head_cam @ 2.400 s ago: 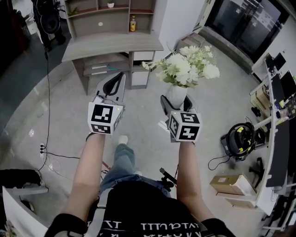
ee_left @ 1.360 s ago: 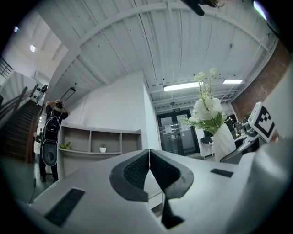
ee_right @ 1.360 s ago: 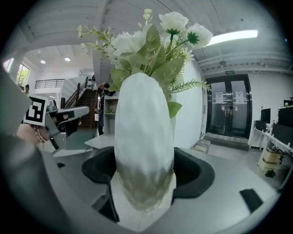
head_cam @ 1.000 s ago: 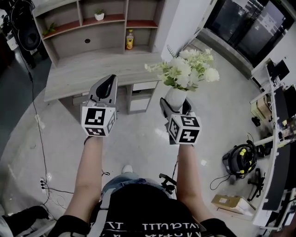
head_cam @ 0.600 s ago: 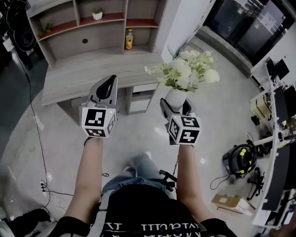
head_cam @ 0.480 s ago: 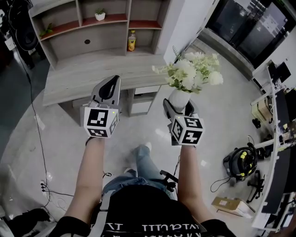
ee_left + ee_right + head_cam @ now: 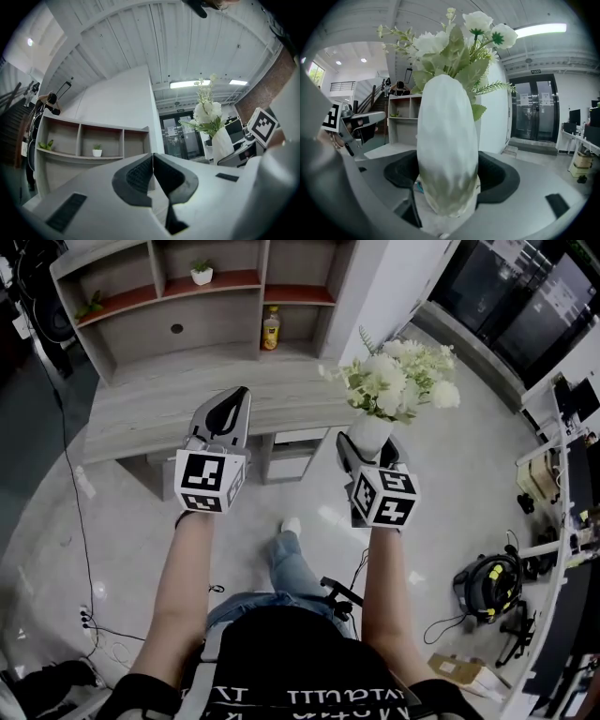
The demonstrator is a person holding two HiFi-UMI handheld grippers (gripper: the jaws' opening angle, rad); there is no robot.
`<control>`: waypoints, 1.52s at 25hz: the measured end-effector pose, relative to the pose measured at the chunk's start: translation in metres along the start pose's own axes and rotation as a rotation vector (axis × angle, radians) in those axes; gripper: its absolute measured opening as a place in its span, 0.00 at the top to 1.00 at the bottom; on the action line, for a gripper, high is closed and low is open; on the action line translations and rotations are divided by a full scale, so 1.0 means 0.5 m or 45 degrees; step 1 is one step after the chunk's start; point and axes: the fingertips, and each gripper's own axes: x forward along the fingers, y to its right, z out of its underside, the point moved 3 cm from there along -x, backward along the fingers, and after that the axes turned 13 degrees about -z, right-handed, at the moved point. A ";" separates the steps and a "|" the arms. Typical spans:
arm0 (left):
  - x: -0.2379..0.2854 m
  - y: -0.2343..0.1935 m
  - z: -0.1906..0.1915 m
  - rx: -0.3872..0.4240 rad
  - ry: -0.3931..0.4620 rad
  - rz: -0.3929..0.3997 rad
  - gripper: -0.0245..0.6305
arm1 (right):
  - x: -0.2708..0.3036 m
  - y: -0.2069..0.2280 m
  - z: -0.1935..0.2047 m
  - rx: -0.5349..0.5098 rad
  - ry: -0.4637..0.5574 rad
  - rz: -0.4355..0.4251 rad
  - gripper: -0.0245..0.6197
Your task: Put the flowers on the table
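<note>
Your right gripper (image 7: 367, 452) clamps the white ceramic vase (image 7: 368, 428) of white flowers (image 7: 398, 381), upright. Your left gripper (image 7: 228, 414): jaws together, nothing between them.

Your left forearm (image 7: 181, 582) and right forearm (image 7: 384, 582) reach forward side by side, level, the left gripper (image 7: 234, 401) pointing ahead with its jaws pressed together on nothing, the right gripper (image 7: 367, 442) with its jaws clamped around the vase (image 7: 447, 140).

My left claw (image 7: 153, 159) is closed on nothing; right of the shelf unit (image 7: 110, 140), white flowers (image 7: 207, 114) stand in a vase (image 7: 221, 146).
</note>
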 end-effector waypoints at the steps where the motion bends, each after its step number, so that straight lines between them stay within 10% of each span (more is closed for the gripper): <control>1: 0.020 0.001 0.007 0.004 -0.001 -0.002 0.95 | 0.018 0.016 -0.002 0.002 0.003 -0.006 0.37; 23: 0.515 0.015 0.133 0.037 -0.101 -0.067 0.95 | 0.430 0.356 -0.098 0.009 -0.008 -0.149 0.37; 38: 0.642 0.028 0.230 0.028 -0.194 -0.128 0.95 | 0.592 0.441 -0.070 -0.062 0.045 -0.298 0.37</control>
